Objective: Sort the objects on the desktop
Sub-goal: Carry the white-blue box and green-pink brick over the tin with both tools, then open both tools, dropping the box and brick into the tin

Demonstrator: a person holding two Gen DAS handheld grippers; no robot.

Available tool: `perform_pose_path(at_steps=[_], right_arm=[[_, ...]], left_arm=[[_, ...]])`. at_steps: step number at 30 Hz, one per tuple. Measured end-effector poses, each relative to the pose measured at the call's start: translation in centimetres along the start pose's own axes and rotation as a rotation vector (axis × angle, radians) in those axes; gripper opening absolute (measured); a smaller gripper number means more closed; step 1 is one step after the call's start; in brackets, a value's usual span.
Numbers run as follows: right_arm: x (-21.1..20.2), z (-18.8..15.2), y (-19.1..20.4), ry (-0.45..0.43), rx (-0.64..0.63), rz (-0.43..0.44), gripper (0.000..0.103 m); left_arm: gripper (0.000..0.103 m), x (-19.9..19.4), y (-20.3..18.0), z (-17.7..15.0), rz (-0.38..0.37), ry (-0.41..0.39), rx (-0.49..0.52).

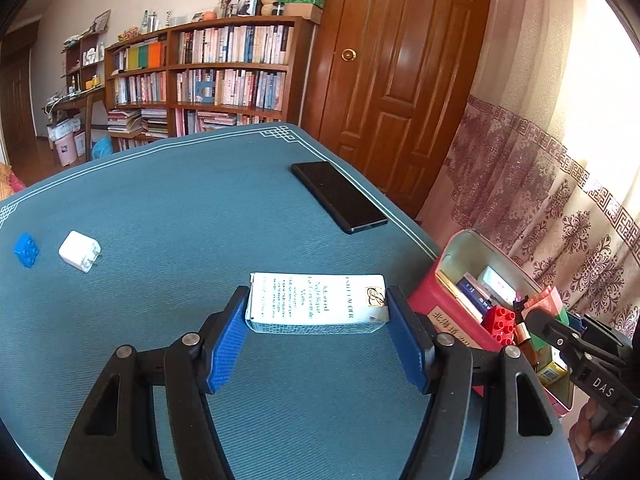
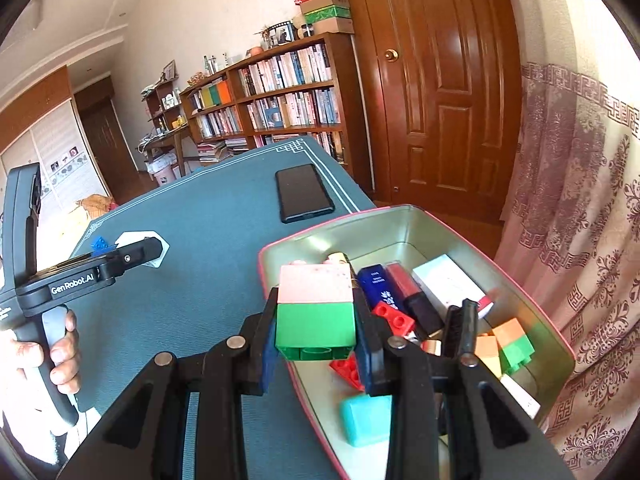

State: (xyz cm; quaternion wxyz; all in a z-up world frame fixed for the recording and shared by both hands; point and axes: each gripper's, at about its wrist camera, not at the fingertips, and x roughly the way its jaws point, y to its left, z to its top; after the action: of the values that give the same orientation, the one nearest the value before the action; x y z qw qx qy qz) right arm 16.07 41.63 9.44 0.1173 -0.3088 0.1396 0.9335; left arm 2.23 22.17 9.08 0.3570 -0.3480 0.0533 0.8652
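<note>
— Behind the table (image 1: pixel 160 208) with its teal cloth stand a wooden bookcase (image 1: pixel 224 68) full of books, a brown panelled door (image 1: pixel 404 72) and a patterned curtain (image 1: pixel 560 216). What is the left tool (image 1: pixel 316 312) doing?

— Its blue pads (image 1: pixel 226 344) press on the two ends of a white printed carton (image 1: pixel 316 302), which sits crosswise between them above the cloth, near the table's right edge.

— And the right tool (image 2: pixel 316 324)?

— It pinches a stacked block, pink on top and green below (image 2: pixel 316 312), over the near left corner of the open tin (image 2: pixel 552 344) with the red rim.

— What lies in the tin?

— Red studded bricks (image 2: pixel 394 316), a dark blue packet (image 2: pixel 378 284), a white box (image 2: pixel 448 284), an orange-and-green block (image 2: pixel 514 342), a turquoise case (image 2: pixel 366 418) and a black comb-like thing (image 2: pixel 464 332) standing on edge.

— What remains on the cloth?

— A black phone (image 1: pixel 340 196) lies flat near the far right corner. Well apart, at the left, a white plug adapter (image 1: pixel 80 250) lies just beside a small blue brick (image 1: pixel 26 250).

— Is the person visible?

— A hand (image 2: pixel 60 352) wraps the left tool's grey handle in the right wrist view.
</note>
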Motion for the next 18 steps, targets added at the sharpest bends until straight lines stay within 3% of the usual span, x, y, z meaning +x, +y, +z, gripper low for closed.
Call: perform_pose_path(at_steps=[10,18], right_arm=[[-0.6,-1.1,-3.8,0.017,0.047,-0.034,0.035],[-0.5,-1.4,-5.1,0.021,0.061,-0.040,0.035]], left_arm=[[0.069,2.1,-7.1,0.6,-0.092,0.026,0.099],[0.070,3.5,-10.4,1.0,-0.130,0.043,0.147]])
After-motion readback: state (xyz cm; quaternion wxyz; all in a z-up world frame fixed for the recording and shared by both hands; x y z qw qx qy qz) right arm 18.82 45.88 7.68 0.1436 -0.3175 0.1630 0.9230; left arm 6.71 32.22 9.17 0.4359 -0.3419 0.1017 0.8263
